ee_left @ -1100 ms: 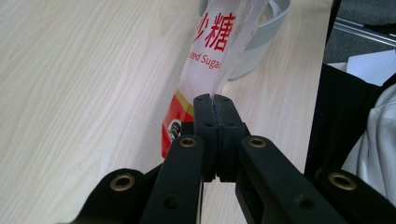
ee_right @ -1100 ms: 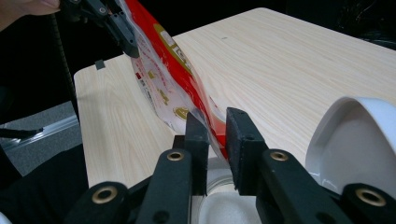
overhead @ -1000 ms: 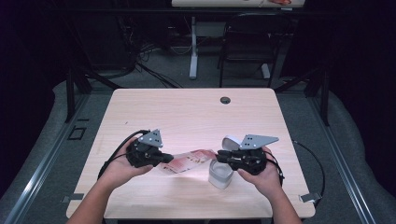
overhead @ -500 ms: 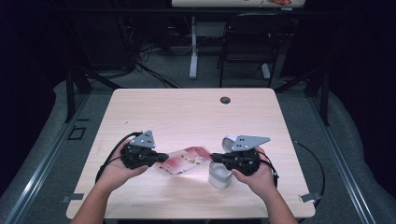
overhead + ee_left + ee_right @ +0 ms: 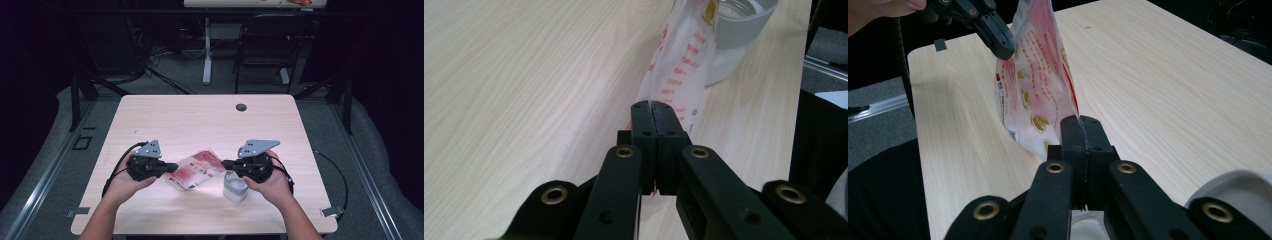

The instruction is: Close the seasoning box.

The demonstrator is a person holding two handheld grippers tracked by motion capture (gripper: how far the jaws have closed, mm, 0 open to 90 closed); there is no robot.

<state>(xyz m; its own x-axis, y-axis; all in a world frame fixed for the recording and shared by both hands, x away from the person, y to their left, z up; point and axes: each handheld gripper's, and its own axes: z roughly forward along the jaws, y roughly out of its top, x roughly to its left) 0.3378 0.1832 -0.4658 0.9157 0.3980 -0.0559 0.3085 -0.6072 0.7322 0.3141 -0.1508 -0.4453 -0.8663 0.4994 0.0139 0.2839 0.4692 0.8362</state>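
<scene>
A red and white plastic pouch (image 5: 197, 170) hangs stretched between my two grippers, just above the wooden table (image 5: 200, 125). My left gripper (image 5: 175, 167) is shut on the pouch's left edge; in the left gripper view its jaws (image 5: 654, 106) pinch the thin film of the pouch (image 5: 684, 65). My right gripper (image 5: 223, 163) is shut on the opposite edge; in the right gripper view it (image 5: 1080, 121) clamps the pouch (image 5: 1038, 85), with the left gripper (image 5: 998, 45) holding the far end. A white jar (image 5: 235, 188) stands under my right hand, seen as the jar (image 5: 739, 30) and the jar (image 5: 1233, 200).
A black cable grommet (image 5: 241, 107) sits near the table's far edge. Cables trail from both grippers over the table's sides. Beyond the table stand a dark chair (image 5: 265, 50) and a white desk leg (image 5: 207, 50). Bare wood lies across the far half.
Both hands have drifted a little to the left with the pouch between them. The right gripper's tip now sits at the pouch's right edge, above the jar.
</scene>
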